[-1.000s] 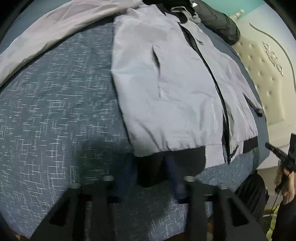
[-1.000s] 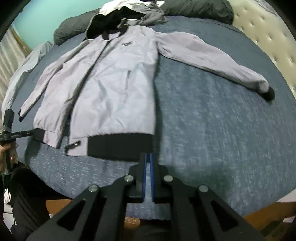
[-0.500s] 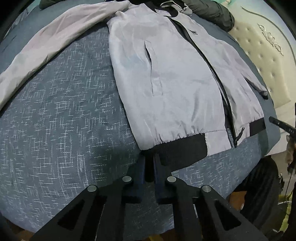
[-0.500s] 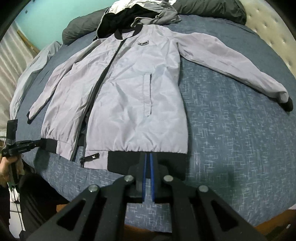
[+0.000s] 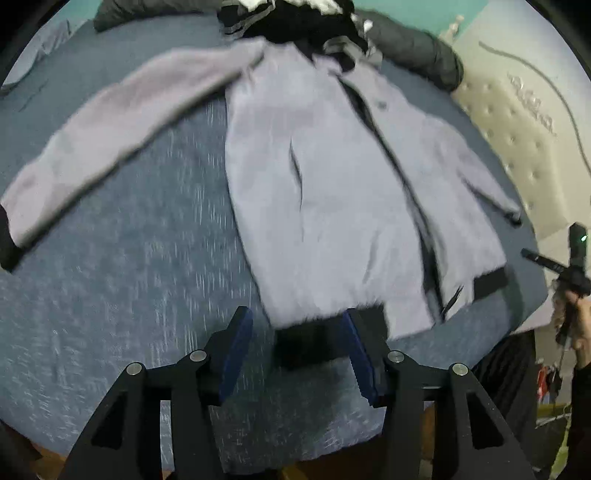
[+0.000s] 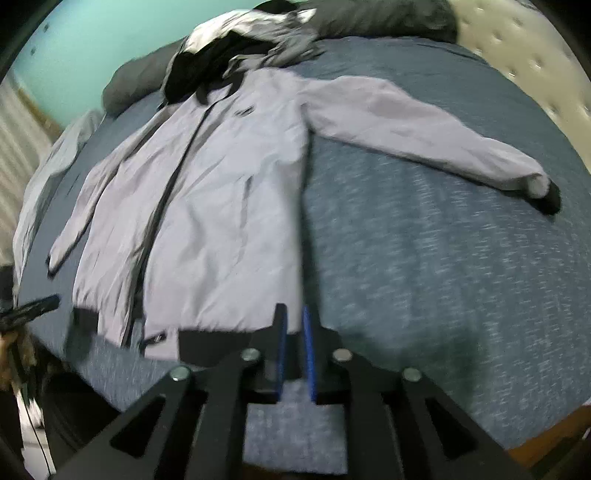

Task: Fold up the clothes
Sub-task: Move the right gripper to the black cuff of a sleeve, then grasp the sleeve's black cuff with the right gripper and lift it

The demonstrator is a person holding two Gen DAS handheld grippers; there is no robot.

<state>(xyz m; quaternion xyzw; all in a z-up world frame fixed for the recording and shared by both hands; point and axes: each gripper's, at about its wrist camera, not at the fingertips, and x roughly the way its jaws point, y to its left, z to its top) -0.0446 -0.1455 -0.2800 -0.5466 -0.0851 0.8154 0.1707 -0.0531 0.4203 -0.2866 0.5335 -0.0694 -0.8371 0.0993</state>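
Note:
A light grey zip jacket (image 5: 332,184) lies front-up and spread out on the blue bedcover (image 5: 129,295). Its black hem (image 5: 317,343) faces me. My left gripper (image 5: 295,332) hovers above the hem's left end. Its jaws are opening and stand wide, with the hem below them and nothing pressed. In the right wrist view the jacket (image 6: 221,203) has one sleeve (image 6: 406,129) stretched out to the right. My right gripper (image 6: 295,332) is at the right corner of the hem (image 6: 207,343). Its jaws are opening to a narrow gap, and I see no cloth pinched.
A heap of dark and white clothes (image 5: 295,18) and a dark pillow (image 5: 417,55) lie at the far end of the bed. A cream tufted headboard (image 5: 517,147) runs along the right side. A hand holds the other gripper (image 5: 569,266) beyond the bed's near corner.
The left jaws went from shut at the hem to wide apart, and that gripper rose. The right jaws parted slightly as the gripper slid right along the hem to its corner.

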